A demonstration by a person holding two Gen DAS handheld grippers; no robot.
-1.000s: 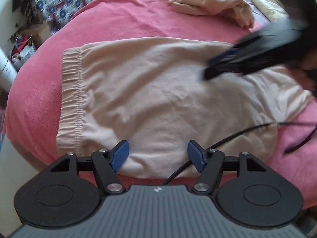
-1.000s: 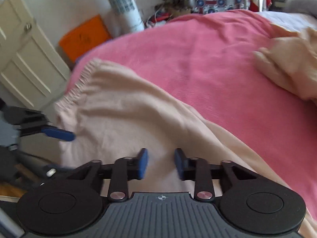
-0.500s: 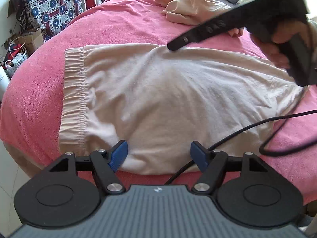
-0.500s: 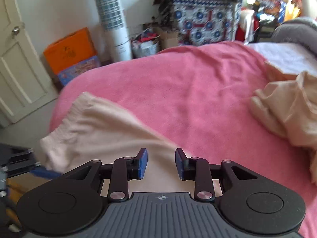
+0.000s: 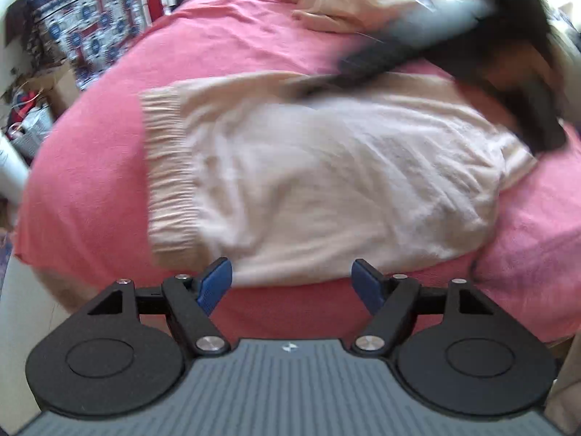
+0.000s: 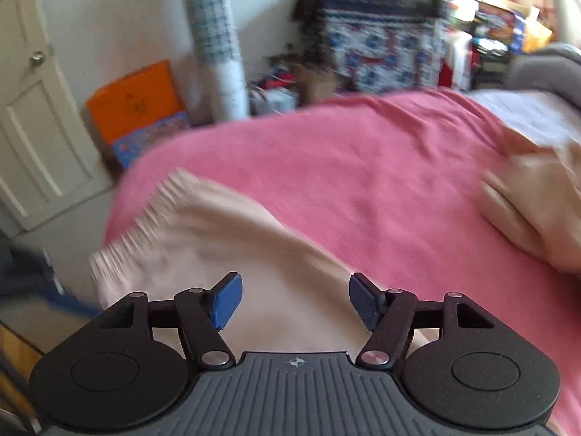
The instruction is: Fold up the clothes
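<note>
Your left gripper (image 5: pixel 292 283) hovers at the near edge of the bed with its blue pads (image 5: pixel 214 285) spread apart and nothing between them; just beyond them the beige garment (image 5: pixel 319 189) lies spread flat on the pink blanket (image 5: pixel 94 167), its gathered waistband (image 5: pixel 170 178) toward the left of that view and the body running off to the right. Past it, at the far side of the bed, a second beige garment (image 5: pixel 348 3) sits in a crumpled heap (apart from the flat one); your right gripper crosses the upper right of the left view as a dark blur — too smeared to read there. In its own view your right gripper (image 6: pixel 292 303) is letting go: the jaws are opening, the beige cloth (image 6: pixel 232 239) lies beneath them and neither pad presses on it. To the left of the bed stand a cream door (image 6: pixel 32 109) and an orange box (image 6: pixel 134 98); the patterned cloth (image 6: pixel 377 51) hangs further back.
</note>
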